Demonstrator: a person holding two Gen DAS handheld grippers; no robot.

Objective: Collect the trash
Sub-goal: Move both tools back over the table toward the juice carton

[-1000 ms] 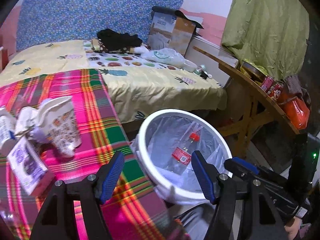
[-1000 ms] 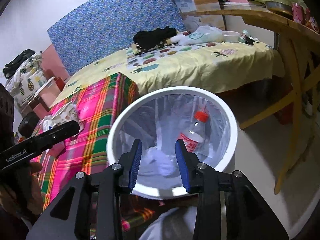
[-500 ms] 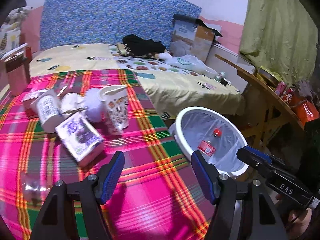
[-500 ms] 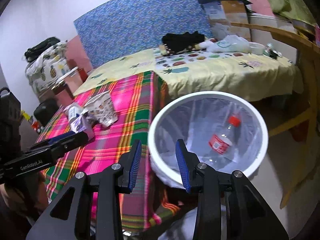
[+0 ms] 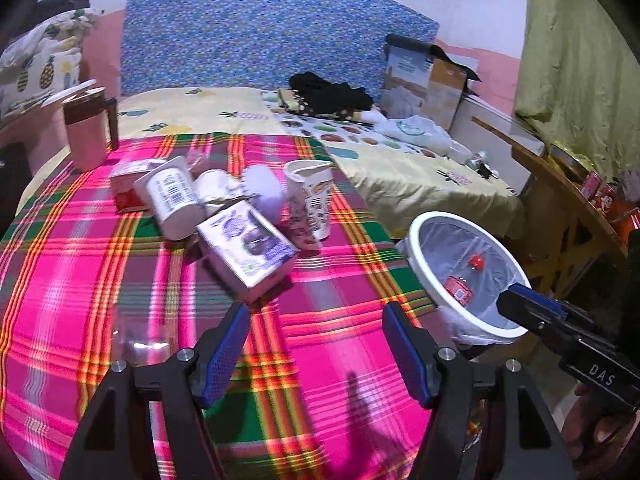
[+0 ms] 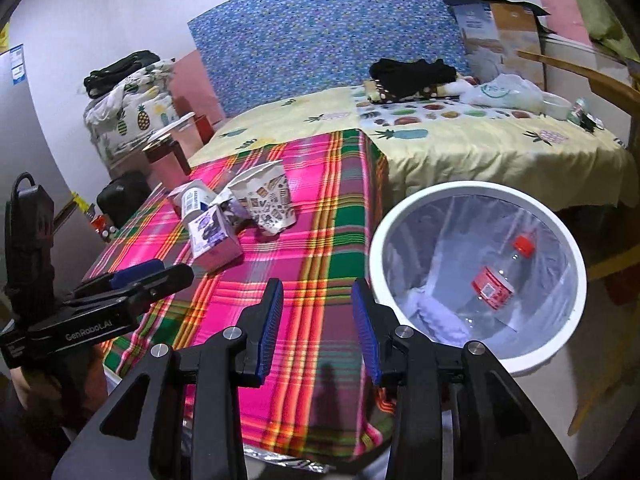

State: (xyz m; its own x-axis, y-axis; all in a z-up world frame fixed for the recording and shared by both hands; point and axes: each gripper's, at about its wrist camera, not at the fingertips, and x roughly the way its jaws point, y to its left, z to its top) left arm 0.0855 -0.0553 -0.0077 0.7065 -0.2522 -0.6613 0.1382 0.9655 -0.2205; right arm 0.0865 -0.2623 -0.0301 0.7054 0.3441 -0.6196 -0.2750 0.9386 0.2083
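A heap of trash lies on the pink plaid tablecloth [image 5: 80, 280]: a purple carton [image 5: 248, 248], a patterned paper cup [image 5: 316, 200], a white cup with a barcode [image 5: 172, 200] and a red-and-white box [image 5: 128, 188]. A clear plastic piece [image 5: 140, 340] lies nearer, to the left. My left gripper [image 5: 316, 344] is open and empty, a short way in front of the carton. My right gripper [image 6: 318, 312] is open and empty over the table's near edge, just left of the white bin's rim [image 6: 476, 190]. A red-capped bottle [image 6: 496, 280] lies in the bin's liner.
A pink lidded jug [image 5: 86, 132] stands at the table's far left corner. Behind is a bed with a yellow sheet [image 5: 420, 176], black clothes [image 5: 332, 94] and a cardboard box [image 5: 424, 76]. A wooden table [image 5: 560, 184] with cans stands right of the bin.
Both views have swung left, away from the bin and over the table. The trash heap has moved into the middle of the left wrist view. Both grippers kept their openings.
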